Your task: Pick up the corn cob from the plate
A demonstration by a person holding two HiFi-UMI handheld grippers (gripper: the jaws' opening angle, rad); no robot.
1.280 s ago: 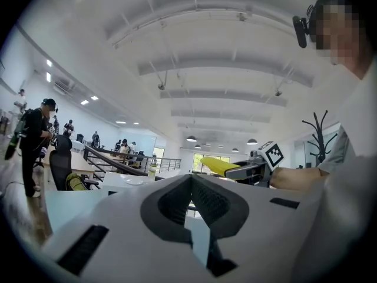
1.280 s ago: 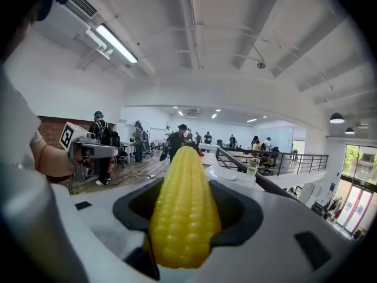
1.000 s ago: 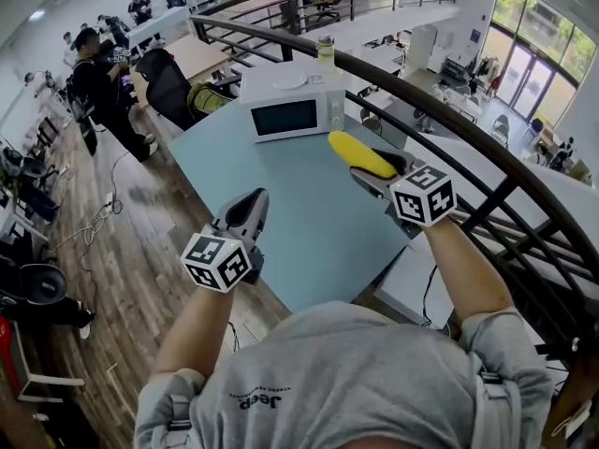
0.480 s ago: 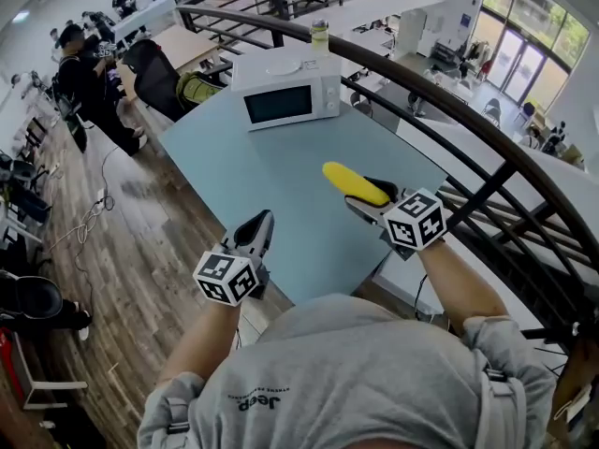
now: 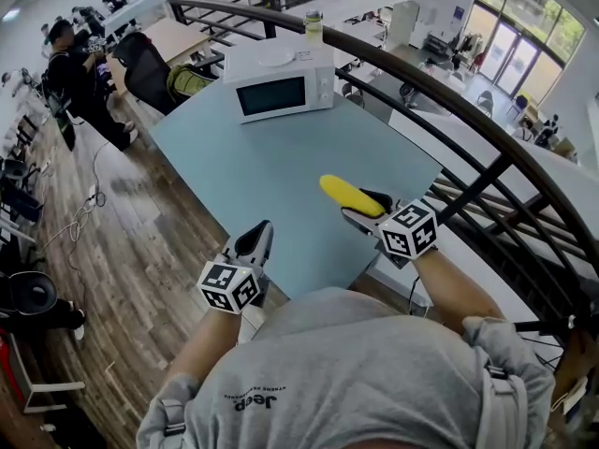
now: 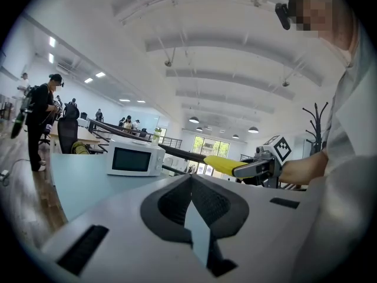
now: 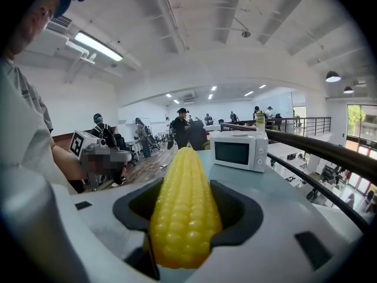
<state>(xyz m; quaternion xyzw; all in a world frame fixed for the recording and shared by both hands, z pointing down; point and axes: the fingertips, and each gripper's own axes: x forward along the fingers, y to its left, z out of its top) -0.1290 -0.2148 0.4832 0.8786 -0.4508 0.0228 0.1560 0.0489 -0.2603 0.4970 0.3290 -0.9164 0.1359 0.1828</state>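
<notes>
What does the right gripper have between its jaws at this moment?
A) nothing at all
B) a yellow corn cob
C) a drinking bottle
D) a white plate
B: in the right gripper view the corn cob lies lengthwise between the jaws of the right gripper, which press on its sides, and the head view shows it lifted above the table.

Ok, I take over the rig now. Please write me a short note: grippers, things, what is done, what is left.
Left gripper: fingers together, empty, beside the blue table's near edge.
Right gripper: shut on the corn cob, held above the table.
Plate: on top of the microwave, far end of the table.
Done: cob is lifted, off the plate.
Left: nothing of the pick; keep the grip.
</notes>
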